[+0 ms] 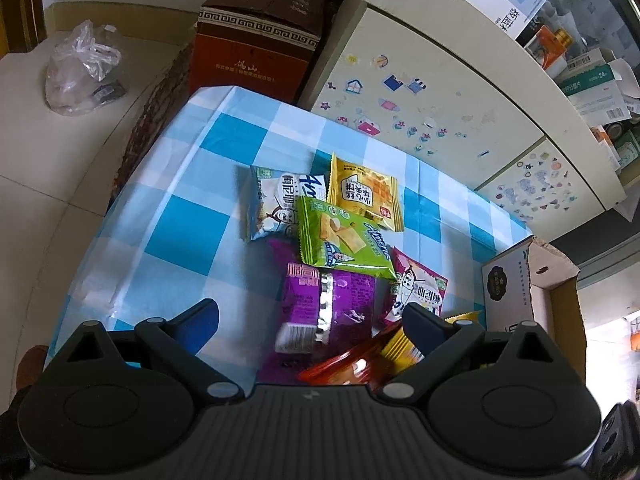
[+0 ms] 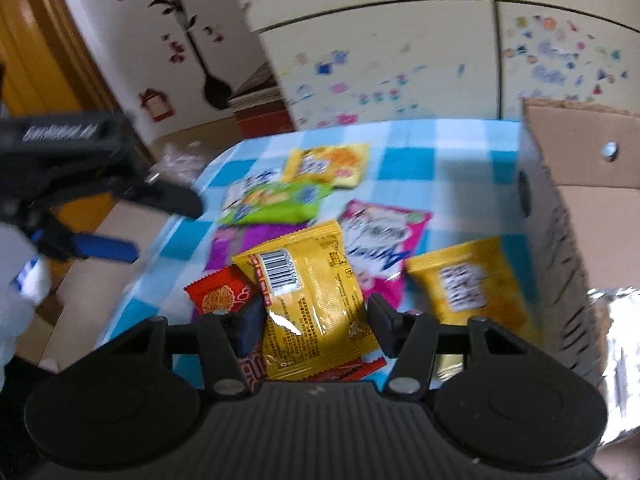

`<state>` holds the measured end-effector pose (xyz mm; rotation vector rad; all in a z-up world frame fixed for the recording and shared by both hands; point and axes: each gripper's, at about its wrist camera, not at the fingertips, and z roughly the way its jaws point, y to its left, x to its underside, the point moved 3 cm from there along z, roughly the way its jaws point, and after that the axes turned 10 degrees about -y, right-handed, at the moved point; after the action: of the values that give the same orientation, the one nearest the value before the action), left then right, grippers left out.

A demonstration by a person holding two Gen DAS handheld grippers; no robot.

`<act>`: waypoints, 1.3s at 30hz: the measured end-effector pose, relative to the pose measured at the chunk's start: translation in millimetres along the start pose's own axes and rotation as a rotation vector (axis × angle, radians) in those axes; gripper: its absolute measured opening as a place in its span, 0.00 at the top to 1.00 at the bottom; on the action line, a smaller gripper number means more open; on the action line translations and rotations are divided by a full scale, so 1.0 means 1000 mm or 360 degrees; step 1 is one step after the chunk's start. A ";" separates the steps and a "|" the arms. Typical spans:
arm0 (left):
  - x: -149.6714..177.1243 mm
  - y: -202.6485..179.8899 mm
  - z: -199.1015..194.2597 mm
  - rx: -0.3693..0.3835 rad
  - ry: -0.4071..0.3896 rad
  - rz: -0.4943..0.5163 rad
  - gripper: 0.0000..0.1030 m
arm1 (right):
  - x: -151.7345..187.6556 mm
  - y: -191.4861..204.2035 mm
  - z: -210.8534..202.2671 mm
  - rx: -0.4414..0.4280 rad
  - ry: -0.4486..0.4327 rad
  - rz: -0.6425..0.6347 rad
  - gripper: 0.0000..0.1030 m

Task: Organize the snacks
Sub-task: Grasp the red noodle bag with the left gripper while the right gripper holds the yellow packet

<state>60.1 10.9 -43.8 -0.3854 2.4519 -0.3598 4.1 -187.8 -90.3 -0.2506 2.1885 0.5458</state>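
The right tongs (image 2: 316, 322) are pinching a yellow snack packet (image 2: 310, 292), barcode side up, its lower end between the 2 pads. Under it lies a red packet (image 2: 220, 294), and just right of it another yellow packet (image 2: 468, 284) rests against the wall of the cardboard box (image 2: 560, 216), which stands at the worktop's right edge and blocks that side. The left tongs (image 1: 310, 320) hang spread wide over a purple packet (image 1: 332, 308), touching nothing.

Further out, a green packet (image 1: 344, 240) overlaps a blue-white packet (image 1: 272, 208), a yellow waffle packet (image 1: 364, 196) and a pink packet (image 1: 416, 284); all sit bunched in the middle of the worktop (image 1: 180, 220), whose blue-checked cloth is bare toward the left edge and far corner. Beyond the far edge stand a stickered cabinet (image 1: 440, 92) and a brown carton (image 1: 256, 40); a plastic bag (image 1: 80, 68) lies on the floor.
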 end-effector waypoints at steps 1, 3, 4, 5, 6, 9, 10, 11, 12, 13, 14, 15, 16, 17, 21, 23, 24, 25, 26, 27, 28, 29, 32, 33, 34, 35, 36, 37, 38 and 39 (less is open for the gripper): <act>0.001 0.000 0.001 0.0006 0.0009 -0.0001 0.03 | 0.002 0.003 -0.002 -0.0023 0.0014 0.0014 0.46; 0.003 -0.001 0.002 0.0017 0.0028 0.0009 0.03 | 0.003 0.008 -0.007 -0.0034 0.0033 0.0019 0.47; 0.005 -0.001 0.003 0.0023 0.0036 0.0020 0.03 | 0.003 0.010 -0.010 -0.0008 0.0035 0.0007 0.47; 0.007 -0.002 0.003 0.0027 0.0040 0.0031 0.03 | 0.003 0.010 -0.014 0.0025 0.0038 -0.0002 0.47; 0.008 -0.003 0.002 0.0036 0.0042 0.0048 0.03 | 0.004 0.009 -0.019 0.0061 0.0038 0.0003 0.47; 0.015 -0.007 0.001 0.0079 0.0049 0.0119 0.03 | 0.008 0.002 -0.033 0.0180 0.0040 0.0078 0.47; 0.018 -0.010 0.000 0.0094 0.0047 0.0155 0.03 | 0.011 -0.001 -0.038 0.0227 0.0043 0.0098 0.47; 0.021 -0.013 -0.001 0.0108 0.0046 0.0205 0.03 | 0.012 -0.002 -0.043 0.0256 0.0042 0.0111 0.47; 0.025 -0.017 -0.003 0.0119 0.0043 0.0265 0.03 | 0.015 -0.003 -0.048 0.0275 0.0039 0.0123 0.47; 0.030 -0.020 -0.005 0.0133 0.0039 0.0335 0.03 | 0.017 -0.003 -0.053 0.0291 0.0036 0.0132 0.47; 0.035 -0.023 -0.006 0.0144 0.0040 0.0396 0.03 | 0.018 -0.003 -0.058 0.0306 0.0034 0.0131 0.47; 0.040 -0.025 -0.008 0.0151 0.0043 0.0451 0.03 | 0.020 -0.002 -0.064 0.0324 0.0030 0.0123 0.47; 0.045 -0.026 -0.010 0.0152 0.0045 0.0505 0.03 | 0.023 -0.001 -0.068 0.0337 0.0027 0.0116 0.47; 0.050 -0.026 -0.011 0.0152 0.0039 0.0571 0.03 | 0.024 -0.001 -0.072 0.0343 0.0028 0.0113 0.47; 0.066 -0.029 -0.016 0.0173 0.0005 0.0792 0.03 | 0.038 0.002 -0.084 0.0375 0.0064 0.0139 0.47; 0.074 -0.032 -0.017 0.0187 -0.0014 0.0887 0.03 | 0.046 0.002 -0.088 0.0405 0.0093 0.0164 0.47; 0.078 -0.034 -0.017 0.0201 -0.0014 0.0934 0.03 | 0.049 0.001 -0.088 0.0414 0.0110 0.0181 0.47; 0.081 -0.036 -0.016 0.0211 -0.0010 0.0973 0.03 | 0.052 0.001 -0.089 0.0421 0.0127 0.0195 0.47; 0.085 -0.038 -0.015 0.0215 -0.0006 0.1015 0.03 | 0.054 0.001 -0.089 0.0429 0.0139 0.0201 0.47; 0.089 -0.041 -0.013 0.0218 -0.0008 0.1060 0.03 | 0.056 0.000 -0.089 0.0440 0.0151 0.0205 0.47; 0.093 -0.043 -0.012 0.0221 -0.0010 0.1099 0.03 | 0.059 0.000 -0.089 0.0452 0.0162 0.0208 0.47; 0.097 -0.045 -0.010 0.0221 -0.0011 0.1140 0.03 | 0.061 -0.001 -0.090 0.0463 0.0172 0.0213 0.47; 0.108 -0.049 -0.004 0.0197 -0.0018 0.1269 0.03 | 0.063 -0.006 -0.089 0.0496 0.0191 0.0253 0.47; 0.110 -0.051 -0.002 0.0191 -0.0020 0.1307 0.03 | 0.064 -0.008 -0.088 0.0510 0.0194 0.0264 0.47; 0.113 -0.052 0.001 0.0181 -0.0024 0.1344 0.03 | 0.064 -0.010 -0.088 0.0528 0.0196 0.0268 0.47; 0.114 -0.053 0.003 0.0171 -0.0027 0.1366 0.03 | 0.064 -0.011 -0.087 0.0539 0.0197 0.0267 0.47; 0.115 -0.054 0.005 0.0160 -0.0029 0.1380 0.03 | 0.065 -0.011 -0.087 0.0546 0.0199 0.0267 0.47; 0.116 -0.055 0.007 0.0156 -0.0032 0.1393 0.03 | 0.065 -0.012 -0.086 0.0547 0.0201 0.0271 0.47; 0.117 -0.056 0.008 0.0151 -0.0037 0.1403 0.02 | 0.066 -0.013 -0.085 0.0549 0.0206 0.0276 0.47; 0.118 -0.057 0.010 0.0146 -0.0042 0.1414 0.02 | 0.066 -0.013 -0.084 0.0552 0.0209 0.0280 0.47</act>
<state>-13.0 -85.0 -95.8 0.7210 2.2979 -0.0731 -91.1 -238.1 -100.0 0.0950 2.4025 0.2411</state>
